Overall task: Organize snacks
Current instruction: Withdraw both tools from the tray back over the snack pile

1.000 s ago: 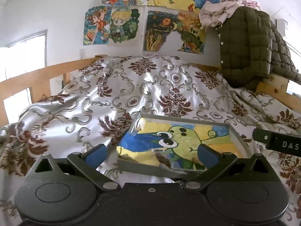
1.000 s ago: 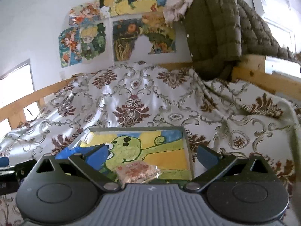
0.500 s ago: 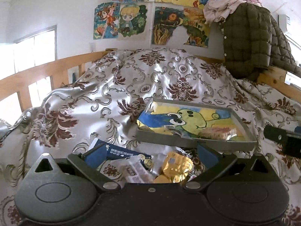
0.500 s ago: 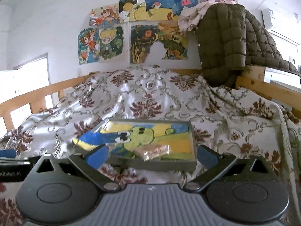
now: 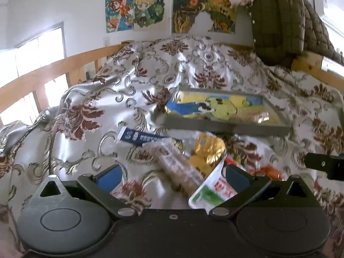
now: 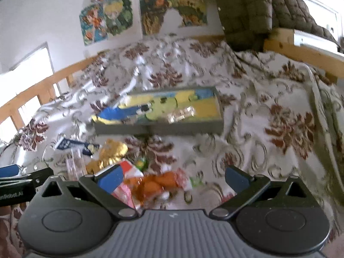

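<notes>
A grey tray [image 5: 225,126] [image 6: 159,129] with a green cartoon picture inside lies on the bedspread, and one clear-wrapped snack [image 5: 255,116] [image 6: 180,114] rests in it. In front of the tray lies a pile of snacks: a navy packet [image 5: 142,137], a clear pack of biscuits [image 5: 178,163], a gold foil pack [image 5: 206,152] [image 6: 109,152], a white, green and red packet [image 5: 212,189], an orange packet [image 6: 157,182]. My left gripper [image 5: 172,177] stands open over the biscuits. My right gripper [image 6: 173,177] stands open over the orange packet.
A patterned satin bedspread [image 5: 182,73] covers the bed. A wooden rail [image 5: 53,71] runs along the left and another [image 6: 301,51] at the right. An olive padded jacket [image 5: 279,21] hangs at the back right. Posters [image 5: 169,10] cover the wall.
Both grippers have drawn back from the tray toward the near side, so the snack pile has come into view. The wrapped snack stays in the tray. Both remain open.
</notes>
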